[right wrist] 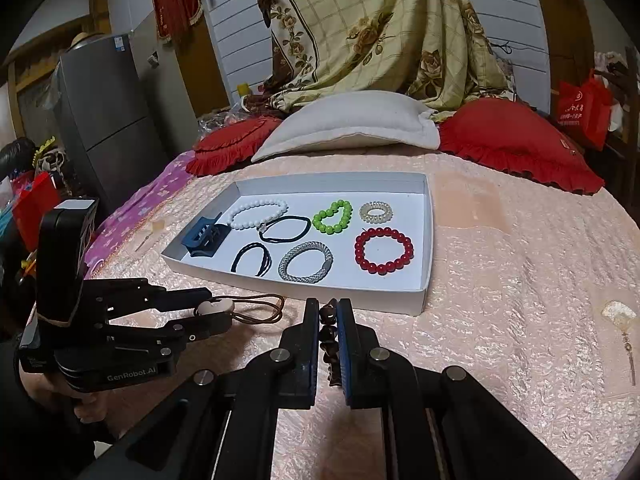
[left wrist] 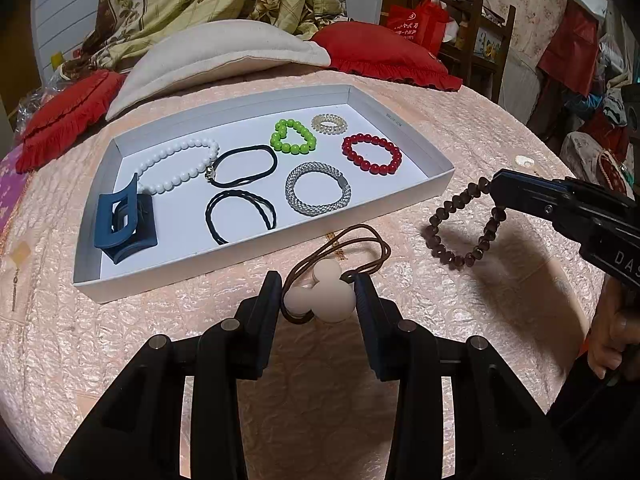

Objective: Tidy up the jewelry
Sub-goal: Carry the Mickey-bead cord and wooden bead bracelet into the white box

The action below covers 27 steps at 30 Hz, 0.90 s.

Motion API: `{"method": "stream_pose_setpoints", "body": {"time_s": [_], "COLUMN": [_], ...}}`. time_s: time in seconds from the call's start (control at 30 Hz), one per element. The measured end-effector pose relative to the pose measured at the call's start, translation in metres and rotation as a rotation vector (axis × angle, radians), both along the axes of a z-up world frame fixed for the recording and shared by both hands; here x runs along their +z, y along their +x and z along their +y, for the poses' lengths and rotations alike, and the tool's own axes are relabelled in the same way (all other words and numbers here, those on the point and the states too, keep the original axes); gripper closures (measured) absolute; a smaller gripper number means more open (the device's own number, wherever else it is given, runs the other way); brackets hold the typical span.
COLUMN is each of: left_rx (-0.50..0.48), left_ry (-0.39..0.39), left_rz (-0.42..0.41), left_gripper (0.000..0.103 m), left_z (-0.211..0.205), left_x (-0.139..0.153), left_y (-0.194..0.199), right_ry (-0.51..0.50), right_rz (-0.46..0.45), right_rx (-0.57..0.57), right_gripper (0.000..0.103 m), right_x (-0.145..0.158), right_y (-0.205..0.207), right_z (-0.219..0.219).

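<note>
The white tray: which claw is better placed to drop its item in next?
Probably the right claw: its brown bead bracelet hangs lifted beside the white tray, near bare floor; the left claw sits low.

Black left gripper (right wrist: pixel 208 312) (white "GenRobot.AI" lettering), blue-padded right gripper (right wrist: pixel 329 344).

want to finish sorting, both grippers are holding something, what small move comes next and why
Probably carry the right hand-held gripper, shut on the dark brown beaded bracelet, over the white cardboard tray beside the red beaded bracelet; bare floor shows there.
</note>
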State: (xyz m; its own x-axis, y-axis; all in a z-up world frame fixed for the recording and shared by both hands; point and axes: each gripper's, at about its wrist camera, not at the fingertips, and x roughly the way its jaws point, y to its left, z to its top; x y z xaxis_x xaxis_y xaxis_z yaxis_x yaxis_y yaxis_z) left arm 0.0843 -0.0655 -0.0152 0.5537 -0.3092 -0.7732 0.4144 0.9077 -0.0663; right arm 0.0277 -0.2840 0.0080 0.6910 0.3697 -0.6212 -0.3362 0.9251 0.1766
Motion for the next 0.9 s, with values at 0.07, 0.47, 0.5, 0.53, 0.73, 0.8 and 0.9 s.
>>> {"method": "stream_pose_setpoints", "body": {"time_s": [0.07, 0.47, 0.5, 0.53, 0.73, 0.8, 0.9], "left_rx": [0.002, 0.021, 0.027, 0.035, 0.092, 0.105, 0.131], "left_ry": [-0.007, -0.128, -0.135, -0.144, -0.185, -0.19, -0.185], "left_rz": [-0.002, -0.046, -0.05, -0.054, -0.086, -0.094, -0.105], "left_gripper": [0.067, 0.067, 0.067, 0.067, 0.067, 0.067, 0.067], "left_z": [0.001, 0.02, 0.023, 0.025, 0.041, 0.045, 0.049], "left_x": [0.002, 0.033, 0.035, 0.038, 0.054, 0.057, 0.054], "left_y": [0.0, 0.002, 0.003, 0.005, 0.027, 0.04, 0.064], "right_ry": [-0.001, 0.035, 0.039, 0.043, 0.079, 0.087, 0.089], "right_rz": [-0.002, -0.045, -0.049, -0.053, -0.093, -0.109, -0.12], "right_rx": [-0.002, 0.001, 0.0, -0.001, -0.009, -0.007, 0.001], "right_gripper": [0.095, 0.095, 0.095, 0.095, 0.095, 0.095, 0.095], "right_x": [0.0, 0.016, 0.018, 0.02, 0.038, 0.047, 0.057], "right_y": [0.0, 0.0, 0.0, 0.001, 0.006, 0.012, 0.027], "right_z": [0.0, 0.0, 0.0, 0.0, -0.002, 0.0, 0.007]}}
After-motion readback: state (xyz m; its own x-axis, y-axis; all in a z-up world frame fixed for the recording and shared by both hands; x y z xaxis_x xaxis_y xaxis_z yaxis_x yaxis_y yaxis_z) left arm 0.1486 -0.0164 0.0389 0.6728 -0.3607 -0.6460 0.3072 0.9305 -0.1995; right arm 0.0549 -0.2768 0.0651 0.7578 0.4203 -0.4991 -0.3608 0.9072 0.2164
